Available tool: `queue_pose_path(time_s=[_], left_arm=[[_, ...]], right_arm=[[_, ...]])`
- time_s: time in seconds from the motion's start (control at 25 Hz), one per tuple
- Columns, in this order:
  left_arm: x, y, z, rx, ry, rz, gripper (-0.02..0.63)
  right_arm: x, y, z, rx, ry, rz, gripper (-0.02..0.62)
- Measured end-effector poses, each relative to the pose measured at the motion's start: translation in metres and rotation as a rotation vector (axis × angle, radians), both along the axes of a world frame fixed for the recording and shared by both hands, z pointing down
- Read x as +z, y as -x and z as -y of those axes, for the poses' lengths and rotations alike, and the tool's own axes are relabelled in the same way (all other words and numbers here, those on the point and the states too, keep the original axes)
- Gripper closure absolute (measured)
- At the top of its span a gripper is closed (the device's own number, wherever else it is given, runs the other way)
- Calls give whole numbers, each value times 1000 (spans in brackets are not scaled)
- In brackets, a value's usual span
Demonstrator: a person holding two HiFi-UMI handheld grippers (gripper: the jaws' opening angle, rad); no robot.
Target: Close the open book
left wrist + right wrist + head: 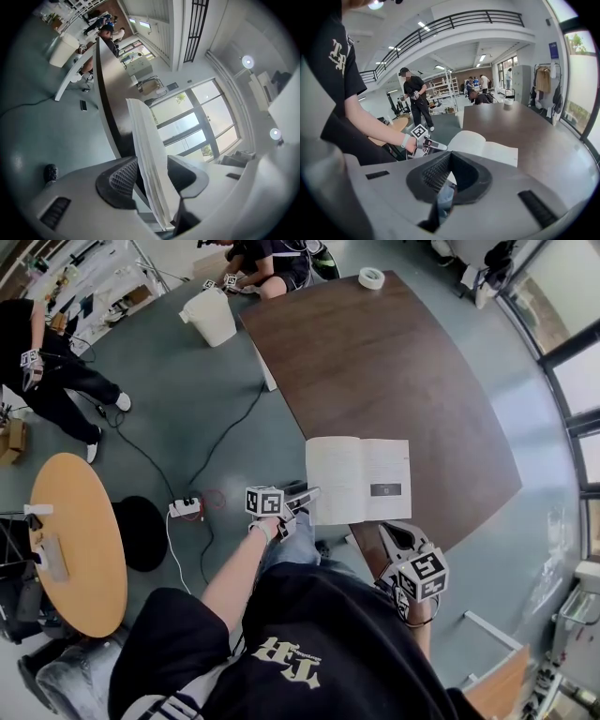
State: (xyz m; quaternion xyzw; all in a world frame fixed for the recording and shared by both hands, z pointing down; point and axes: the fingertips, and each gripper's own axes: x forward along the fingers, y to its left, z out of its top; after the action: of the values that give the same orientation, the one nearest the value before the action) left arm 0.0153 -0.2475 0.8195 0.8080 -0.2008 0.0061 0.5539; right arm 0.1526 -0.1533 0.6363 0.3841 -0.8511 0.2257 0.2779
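The open book (356, 479) lies at the counter's (394, 362) near edge. Now the left gripper (309, 495) has its jaws clamped on the left-hand leaves. The right gripper (387, 531) hangs by the near right corner, jaws together, empty. Light, floppy paper, so the outer edge looks the best hold; I'd say it'll bend.

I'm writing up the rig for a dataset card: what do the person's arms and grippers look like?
The left gripper and right gripper are light grey with black ribbed jaw pads; each carries a white cube with black square markers. The person wears a black short-sleeved T-shirt with pale lettering, and a light wristband on the left wrist.
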Motion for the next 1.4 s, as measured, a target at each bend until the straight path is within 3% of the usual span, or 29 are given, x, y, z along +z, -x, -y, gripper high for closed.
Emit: queue_pose_path(time_s=[0.44, 1.04, 1.4], left_arm=[[-43, -8, -11, -24, -52, -50, 413], [-85, -42, -22, 63, -134, -81, 413], [-92, -67, -23, 108, -172, -51, 413]], right_arm=[[7, -3, -7, 0, 14, 10, 607], [14, -18, -22, 43, 26, 20, 607], [14, -39, -34, 104, 20, 29, 607]])
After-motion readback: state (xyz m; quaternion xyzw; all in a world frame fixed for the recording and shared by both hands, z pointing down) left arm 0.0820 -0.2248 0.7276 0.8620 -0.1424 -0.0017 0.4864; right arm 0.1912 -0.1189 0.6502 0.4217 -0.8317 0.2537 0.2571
